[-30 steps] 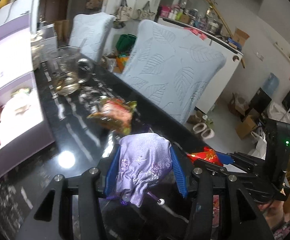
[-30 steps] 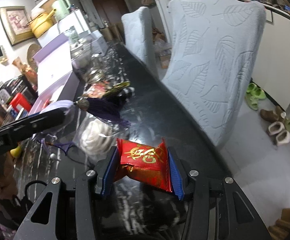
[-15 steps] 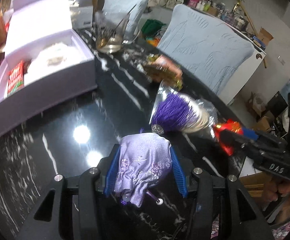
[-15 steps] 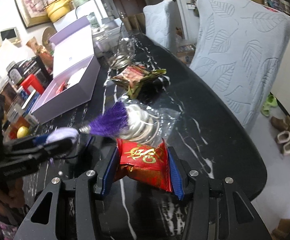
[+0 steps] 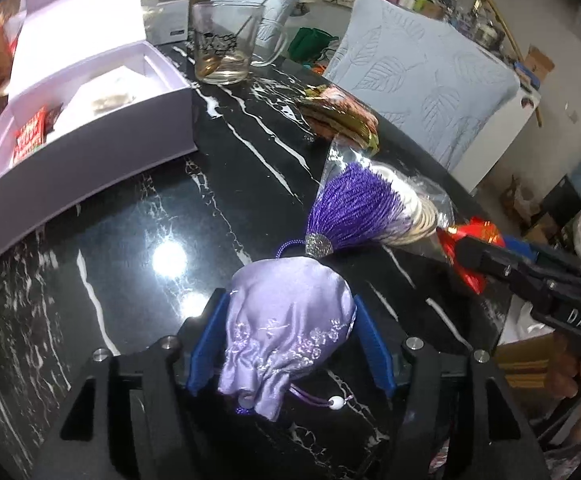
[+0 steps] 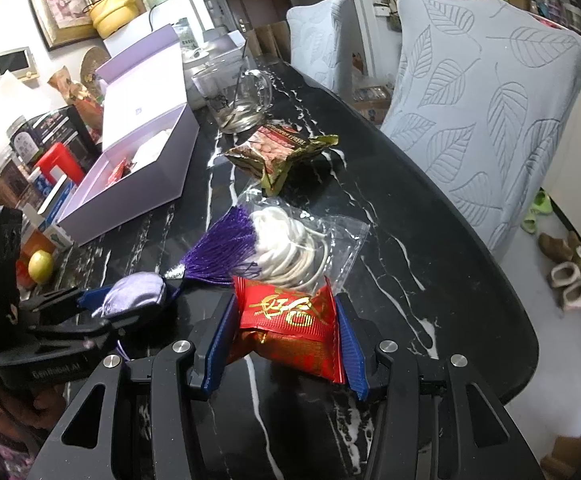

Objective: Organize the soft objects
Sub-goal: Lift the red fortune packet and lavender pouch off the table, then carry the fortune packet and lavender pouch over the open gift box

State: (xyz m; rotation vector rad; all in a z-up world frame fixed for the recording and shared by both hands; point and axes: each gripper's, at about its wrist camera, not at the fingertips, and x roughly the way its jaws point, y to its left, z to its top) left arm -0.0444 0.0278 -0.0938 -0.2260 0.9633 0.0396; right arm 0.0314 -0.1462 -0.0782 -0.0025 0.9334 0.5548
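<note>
A lilac embroidered sachet (image 5: 286,320) lies on the black marble table (image 5: 130,240) between the blue pads of my left gripper (image 5: 290,298). Its jaws are opening, and the pads stand just off the cloth. The sachet's purple tassel (image 5: 354,208) rests across a clear bag of white cord (image 5: 414,216). My right gripper (image 6: 286,300) is shut on a red packet with gold writing (image 6: 290,320), held just above the table beside the sachet (image 6: 134,292). In the left wrist view the right gripper (image 5: 474,248) comes in from the right.
An open lilac box (image 5: 90,148) holding a few items stands at the left. Behind it are a glass mug (image 5: 222,44) and a green-and-red snack pack (image 5: 338,116). Covered chairs (image 5: 422,92) line the table's right edge. A lemon (image 6: 40,266) and clutter sit at the far left.
My left gripper came down to the table with the sachet and its jaws widened. The tassel now lies over the clear bag. The right gripper shifted slightly, still gripping the red packet.
</note>
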